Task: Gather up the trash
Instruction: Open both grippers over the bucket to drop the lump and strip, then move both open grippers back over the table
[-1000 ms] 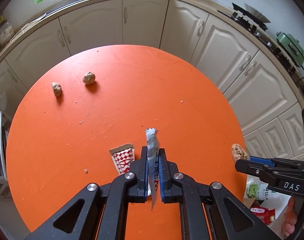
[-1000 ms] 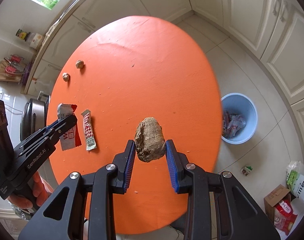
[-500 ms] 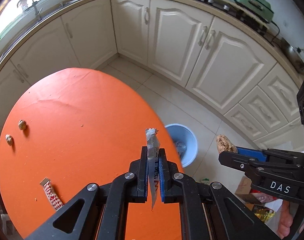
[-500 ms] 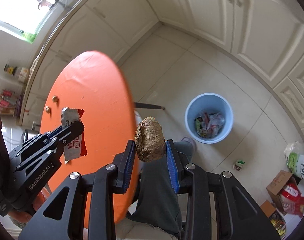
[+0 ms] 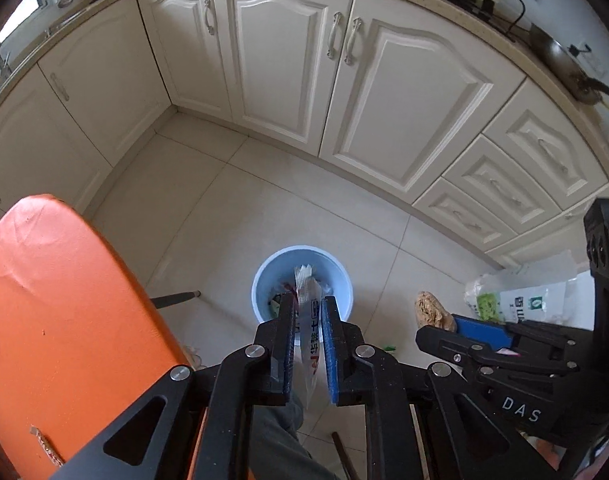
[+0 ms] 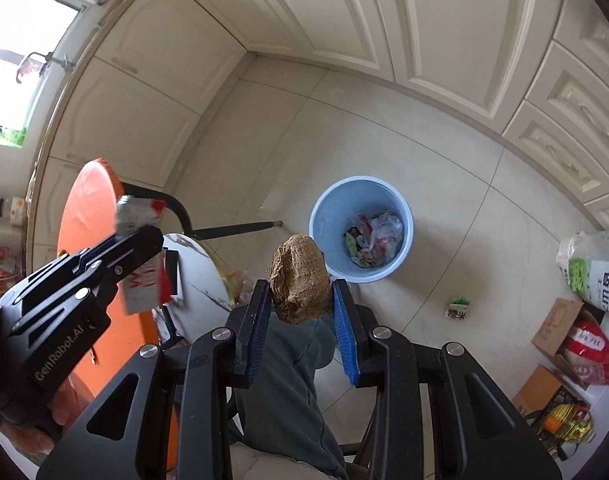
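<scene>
Cream kitchen cabinets (image 5: 288, 68) curve across the top of the left wrist view above a pale tiled floor (image 5: 232, 216), with the orange table (image 5: 64, 320) filling the lower left of the frame. A light-blue trash bin (image 5: 264, 280) stands on the floor at centre, already holding crumpled wrappers; in the right wrist view the same bin (image 6: 324, 208) sits just right of centre.

At lower centre of the left wrist view, the left gripper (image 5: 308, 312) points steeply down over the bin, its jaws opening, a narrow gap showing on either side of the silver-and-white snack wrapper (image 5: 309, 312) that stands upright between them. The wrapper's serrated top edge lies over the bin's mouth in the frame.

The right gripper (image 6: 301, 292), at lower centre of its own view, is clamped about a quarter open on a brown crumpled paper ball (image 6: 299, 280), both blue pads pressed against its sides. The ball sits just left of the bin in that frame.

Bags and a cardboard box (image 6: 556, 320) lie along the right edge. A small green-and-white scrap (image 6: 458, 307) rests on the tiles right of the bin.
</scene>
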Demonstrator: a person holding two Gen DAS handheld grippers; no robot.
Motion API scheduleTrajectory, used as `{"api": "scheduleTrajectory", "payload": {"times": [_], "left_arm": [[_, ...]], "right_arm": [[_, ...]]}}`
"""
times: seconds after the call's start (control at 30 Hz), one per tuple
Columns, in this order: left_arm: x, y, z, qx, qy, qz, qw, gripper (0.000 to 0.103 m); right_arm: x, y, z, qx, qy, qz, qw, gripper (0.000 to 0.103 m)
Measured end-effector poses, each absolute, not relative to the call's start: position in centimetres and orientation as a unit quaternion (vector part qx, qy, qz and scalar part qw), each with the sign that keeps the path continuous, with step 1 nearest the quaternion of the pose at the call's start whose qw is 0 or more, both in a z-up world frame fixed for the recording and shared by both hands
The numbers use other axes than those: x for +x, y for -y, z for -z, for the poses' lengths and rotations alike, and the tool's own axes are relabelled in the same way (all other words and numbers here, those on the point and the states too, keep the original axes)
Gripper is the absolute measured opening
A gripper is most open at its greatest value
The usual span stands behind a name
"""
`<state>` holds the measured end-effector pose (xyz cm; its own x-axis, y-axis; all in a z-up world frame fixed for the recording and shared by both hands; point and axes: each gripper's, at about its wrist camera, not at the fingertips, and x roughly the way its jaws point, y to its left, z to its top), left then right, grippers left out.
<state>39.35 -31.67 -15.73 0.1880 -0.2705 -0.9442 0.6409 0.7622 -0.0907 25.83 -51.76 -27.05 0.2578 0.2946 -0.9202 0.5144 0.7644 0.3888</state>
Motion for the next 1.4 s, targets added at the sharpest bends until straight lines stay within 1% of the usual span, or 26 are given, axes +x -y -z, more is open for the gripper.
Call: {"api": "scheduleTrajectory", "payload": {"times": [0.03, 0.1, 0.13, 0.17, 0.37, 0.43, 0.5, 0.57, 0.8, 1.07, 1.13, 1.27, 1.4], "left_arm": [[39.8, 32.0, 16.0, 0.165, -0.562, 0.299, 0.753, 0.012], [40.4, 32.8, 16.4, 0.169, -0.564, 0.292, 0.754, 0.020], [40.6, 33.0, 16.7, 0.171, -0.565, 0.287, 0.754, 0.027], [40.8, 33.1, 16.8, 0.171, -0.566, 0.285, 0.754, 0.030], [41.4, 33.5, 17.5, 0.172, -0.574, 0.272, 0.753, 0.030], [41.4, 33.1, 17.2, 0.174, -0.572, 0.267, 0.755, 0.030], [41.6, 32.6, 17.0, 0.172, -0.571, 0.262, 0.759, 0.030], [41.4, 31.9, 16.6, 0.167, -0.571, 0.259, 0.761, 0.030], [40.6, 28.1, 15.6, 0.147, -0.572, 0.245, 0.769, 0.032], [39.3, 19.1, 12.6, 0.113, -0.572, 0.219, 0.782, 0.036], [39.1, 16.2, 11.4, 0.104, -0.566, 0.207, 0.791, 0.037], [38.4, 9.8, 9.1, 0.082, -0.552, 0.182, 0.809, 0.044], [37.7, 3.3, 7.4, 0.057, -0.548, 0.148, 0.821, 0.045]], "right_arm": [[25.7, 52.0, 27.4, 0.338, -0.606, 0.077, 0.716, 0.032], [25.6, 52.3, 27.8, 0.342, -0.608, 0.077, 0.713, 0.033], [25.6, 52.4, 28.0, 0.342, -0.608, 0.077, 0.713, 0.033], [25.6, 52.5, 28.1, 0.343, -0.607, 0.077, 0.713, 0.033], [26.6, 51.7, 27.5, 0.336, -0.598, 0.063, 0.725, 0.034], [26.9, 51.3, 27.2, 0.339, -0.592, 0.054, 0.729, 0.039], [27.2, 51.0, 26.7, 0.338, -0.586, 0.052, 0.734, 0.052], [27.3, 50.4, 26.1, 0.326, -0.584, 0.062, 0.740, 0.056], [27.4, 48.3, 24.8, 0.305, -0.589, 0.064, 0.745, 0.056], [27.7, 43.4, 22.2, 0.266, -0.587, 0.044, 0.764, 0.057], [28.1, 41.3, 21.4, 0.250, -0.588, 0.034, 0.768, 0.057], [29.0, 36.5, 20.0, 0.219, -0.590, 0.006, 0.777, 0.057], [30.5, 30.7, 18.9, 0.179, -0.598, -0.030, 0.781, 0.057]]}}
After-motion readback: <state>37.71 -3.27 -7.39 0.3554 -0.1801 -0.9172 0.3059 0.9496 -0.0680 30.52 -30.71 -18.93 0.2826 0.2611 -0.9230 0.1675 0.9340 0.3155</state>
